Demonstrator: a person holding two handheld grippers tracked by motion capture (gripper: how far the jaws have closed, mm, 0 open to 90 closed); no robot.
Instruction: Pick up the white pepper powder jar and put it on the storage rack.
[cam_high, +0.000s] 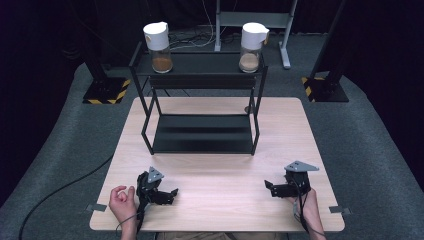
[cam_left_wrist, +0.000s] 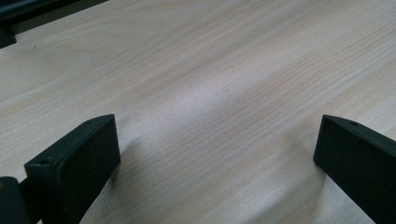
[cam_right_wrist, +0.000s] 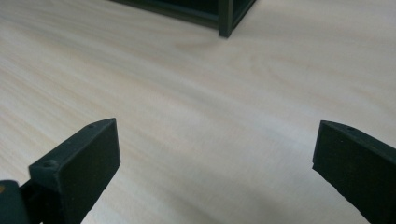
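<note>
Two clear jars with white lids stand on the top shelf of a black rack (cam_high: 200, 70). The left jar (cam_high: 159, 41) holds brown powder, the right jar (cam_high: 251, 41) a paler tan powder. My left gripper (cam_high: 171, 196) rests low on the wooden table (cam_high: 220, 170) near its front left, jaws wide open over bare wood (cam_left_wrist: 215, 140). My right gripper (cam_high: 268, 187) sits near the front right, also open, with nothing between its jaws (cam_right_wrist: 215, 149). A foot of the rack (cam_right_wrist: 225, 21) shows ahead in the right gripper view.
The rack's lower shelf (cam_high: 202, 134) is a bare black tray at the table's middle back. Black stands with yellow-striped bases (cam_high: 106, 91) and a grey metal frame (cam_high: 252, 20) stand on the floor behind the table. A cable (cam_high: 60, 190) trails across the grey carpet at left.
</note>
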